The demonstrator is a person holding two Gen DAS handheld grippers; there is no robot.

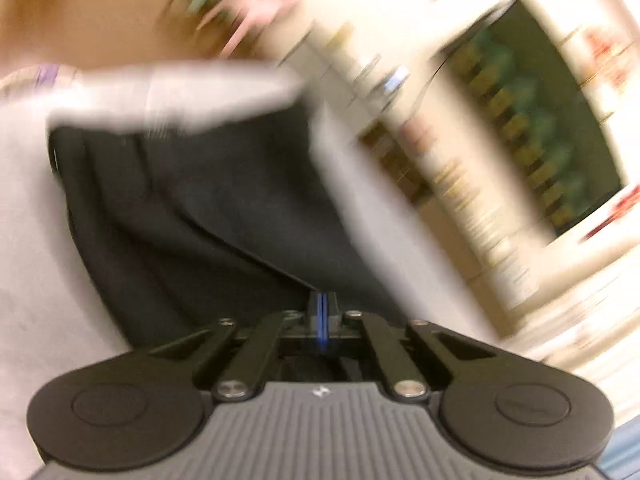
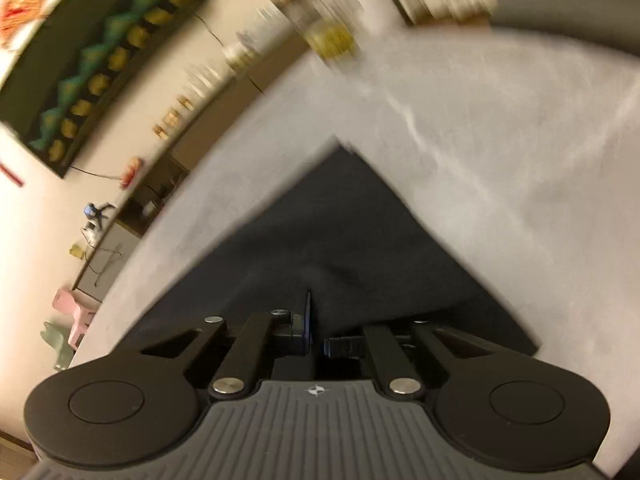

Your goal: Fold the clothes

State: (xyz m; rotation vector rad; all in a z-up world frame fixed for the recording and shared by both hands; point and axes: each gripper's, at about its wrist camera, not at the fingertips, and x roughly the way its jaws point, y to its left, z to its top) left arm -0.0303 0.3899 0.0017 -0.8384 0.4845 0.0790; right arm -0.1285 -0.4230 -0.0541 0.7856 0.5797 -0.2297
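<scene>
Blurry left wrist view: left gripper (image 1: pixel 322 306) has its blue pads pressed together, pinching an edge of the black garment (image 1: pixel 200 208) spread on the grey bed sheet (image 1: pixel 32 240). Right wrist view: right gripper (image 2: pixel 314 322) looks clenched on the same dark cloth (image 2: pixel 340 232), whose corner points away across the sheet (image 2: pixel 500 140).

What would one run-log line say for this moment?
task: fold clothes | left gripper: shut on dark garment | right gripper: shut on dark garment | surface: grey cloth
</scene>
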